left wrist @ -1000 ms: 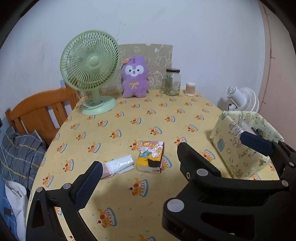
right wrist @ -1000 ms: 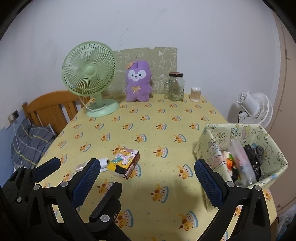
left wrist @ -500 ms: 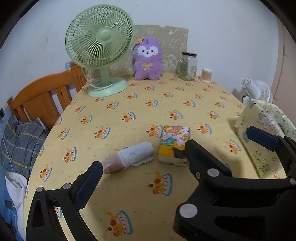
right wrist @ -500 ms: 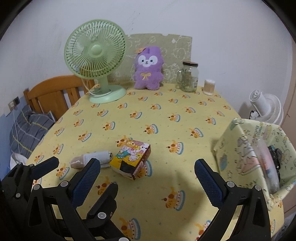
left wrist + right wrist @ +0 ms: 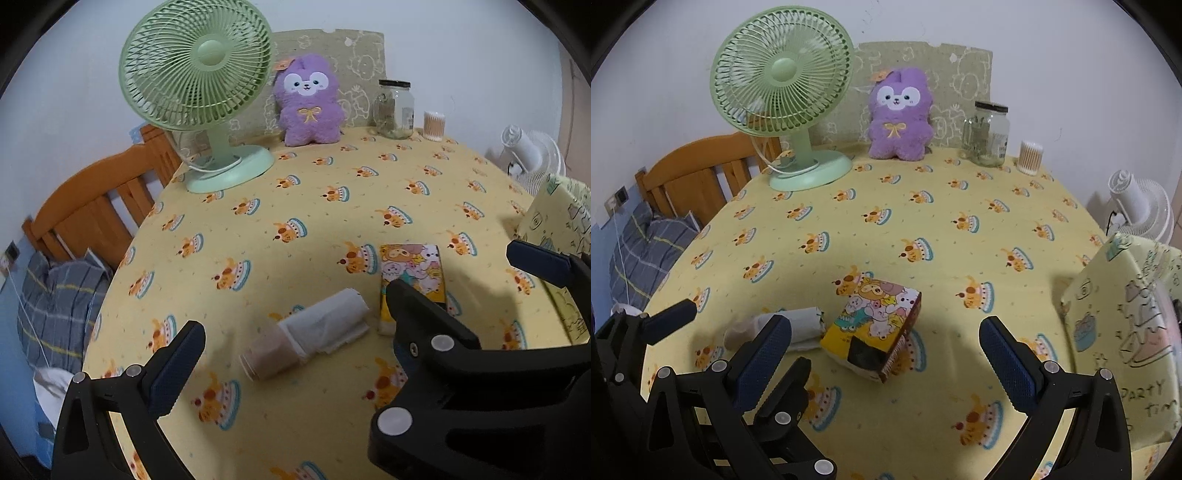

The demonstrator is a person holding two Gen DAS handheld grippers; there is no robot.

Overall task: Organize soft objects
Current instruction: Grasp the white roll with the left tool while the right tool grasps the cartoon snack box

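Observation:
A rolled white and pink soft bundle (image 5: 314, 338) lies on the yellow tablecloth (image 5: 332, 221), beside a cartoon-printed tissue pack (image 5: 413, 273). Both show in the right wrist view, the bundle (image 5: 798, 328) left of the pack (image 5: 875, 325). A purple plush toy (image 5: 308, 101) sits at the table's far edge, also in the right wrist view (image 5: 899, 114). My left gripper (image 5: 288, 336) is open, its fingers either side of the bundle, just above the cloth. My right gripper (image 5: 886, 354) is open and empty, straddling the pack.
A green desk fan (image 5: 201, 88), a glass jar (image 5: 395, 110) and a cotton swab tub (image 5: 434, 125) stand at the back. A printed fabric basket (image 5: 1126, 332) stands at the right edge. A wooden chair (image 5: 96, 206) and a white fan (image 5: 1137, 203) flank the table.
Both grippers moved forward and down toward the bundle and the tissue pack, which now appear larger and closer. Nothing on the table has moved.

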